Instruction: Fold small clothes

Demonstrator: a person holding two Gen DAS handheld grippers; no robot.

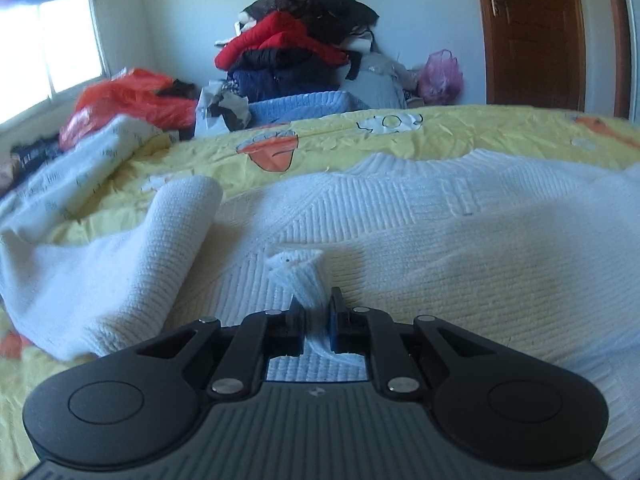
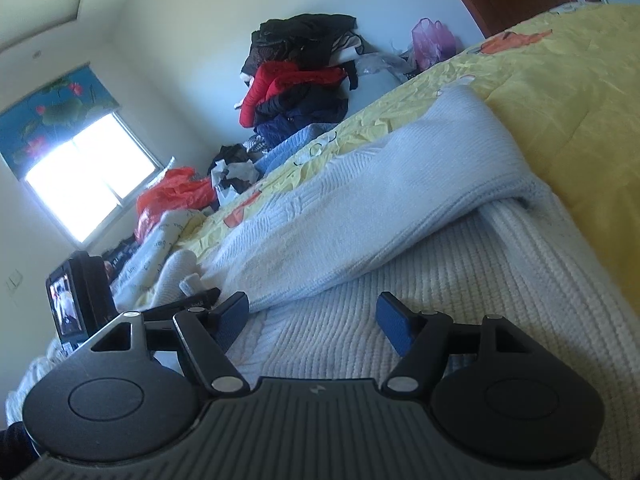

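Observation:
A white knit sweater (image 1: 420, 216) lies spread on the yellow bedcover (image 1: 328, 136). Its left sleeve (image 1: 132, 256) is folded and lies at the left. My left gripper (image 1: 316, 304) is shut on a pinched tuft of the sweater's fabric (image 1: 300, 276) near its lower edge. In the right wrist view the sweater (image 2: 360, 340) fills the foreground, with one sleeve (image 2: 400, 184) folded across the body. My right gripper (image 2: 314, 312) is open and empty, low over the ribbed knit. The left gripper also shows in the right wrist view (image 2: 192, 304), at the left.
A tall pile of dark and red clothes (image 1: 296, 44) stands against the far wall. An orange plastic bag (image 1: 132, 100) and a pale printed cloth (image 1: 88, 160) lie at the left of the bed. A pink bag (image 1: 440, 76) and a brown door (image 1: 536, 32) are at the right.

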